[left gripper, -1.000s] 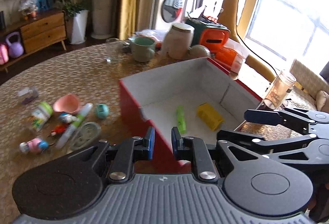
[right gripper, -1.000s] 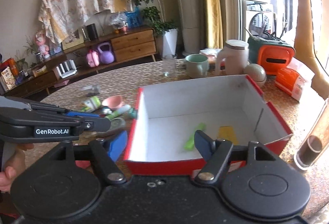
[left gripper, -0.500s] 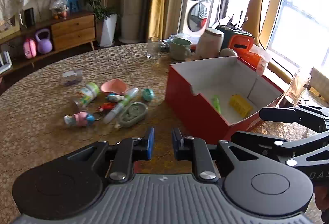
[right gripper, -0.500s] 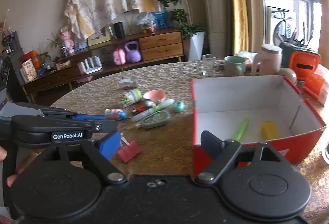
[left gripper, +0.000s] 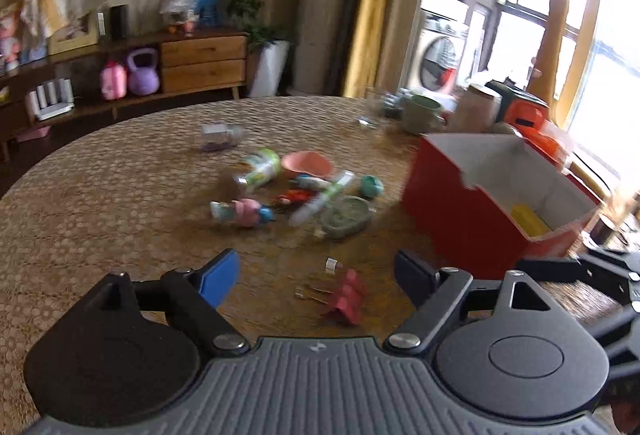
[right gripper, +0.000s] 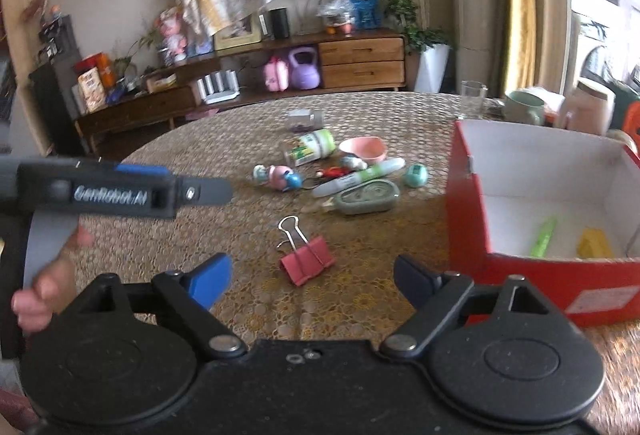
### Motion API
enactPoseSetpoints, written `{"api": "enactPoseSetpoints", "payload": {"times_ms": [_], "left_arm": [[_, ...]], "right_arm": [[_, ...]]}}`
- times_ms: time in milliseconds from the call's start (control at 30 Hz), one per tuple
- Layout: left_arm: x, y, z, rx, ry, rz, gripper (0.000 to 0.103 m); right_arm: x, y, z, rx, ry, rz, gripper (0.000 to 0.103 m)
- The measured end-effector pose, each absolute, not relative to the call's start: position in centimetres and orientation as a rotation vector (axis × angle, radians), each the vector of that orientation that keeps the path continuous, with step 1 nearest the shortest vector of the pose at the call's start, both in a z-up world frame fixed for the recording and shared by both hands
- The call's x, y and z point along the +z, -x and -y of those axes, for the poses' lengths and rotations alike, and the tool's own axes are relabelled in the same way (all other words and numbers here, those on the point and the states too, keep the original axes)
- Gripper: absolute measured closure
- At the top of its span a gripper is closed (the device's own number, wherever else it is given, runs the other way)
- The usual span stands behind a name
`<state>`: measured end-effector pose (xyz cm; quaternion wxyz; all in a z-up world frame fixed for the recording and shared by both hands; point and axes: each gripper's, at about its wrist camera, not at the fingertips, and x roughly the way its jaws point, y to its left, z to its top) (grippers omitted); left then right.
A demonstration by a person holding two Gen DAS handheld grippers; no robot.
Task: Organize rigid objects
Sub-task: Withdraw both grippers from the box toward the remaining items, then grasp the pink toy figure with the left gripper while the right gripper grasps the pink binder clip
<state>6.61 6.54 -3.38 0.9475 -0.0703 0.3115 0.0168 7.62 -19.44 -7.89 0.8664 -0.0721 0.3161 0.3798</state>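
A red binder clip (left gripper: 346, 297) (right gripper: 306, 261) lies on the patterned table, just ahead of both grippers. My left gripper (left gripper: 316, 275) is opening, with nothing pressed between its pads. My right gripper (right gripper: 312, 277) is also opening and empty, the clip showing in its gap. A red box (left gripper: 472, 223) (right gripper: 468, 219) on the right holds a yellow block (right gripper: 594, 243) and a green marker (right gripper: 544, 237). Farther back lie a pink bowl (right gripper: 362, 148), a green-capped bottle (right gripper: 310, 146), a white marker (right gripper: 358, 177), a tape dispenser (right gripper: 366, 197) and a teal egg (right gripper: 416, 175).
A pink toy figure (right gripper: 278, 175) and a small clear jar (right gripper: 304, 119) lie beyond the pile. A glass (right gripper: 474, 99), a green mug (right gripper: 524, 107) and a cream jar (right gripper: 588, 111) stand behind the box. A hand (right gripper: 48, 287) holds the left gripper's body (right gripper: 120, 191).
Both views swung left from over the box toward the loose items, and the binder clip came into sight. The left jaws went from shut to wide apart; the right jaws spread a little wider.
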Motion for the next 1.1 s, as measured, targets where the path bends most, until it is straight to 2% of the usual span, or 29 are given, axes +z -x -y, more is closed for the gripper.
{"api": "enactPoseSetpoints", "payload": {"times_ms": [333, 767, 1100], "left_arm": [[-6.5, -10.8, -10.2, 0.130, 0.133, -0.660, 0.018], [-10.9, -18.9, -11.3, 0.177, 0.093, -0.736, 0.018], [-13.4, -21.8, -11.4, 0.216, 0.085, -0.768, 0.018]], "right_arm": [[-11.2, -9.6, 15.8, 0.838, 0.263, -0.688, 0.015], [-14.6, -12.0, 12.4, 0.909, 0.394, -0.724, 0.024], [-15.9, -13.5, 11.3, 0.952, 0.443, -0.739, 0.030]]}}
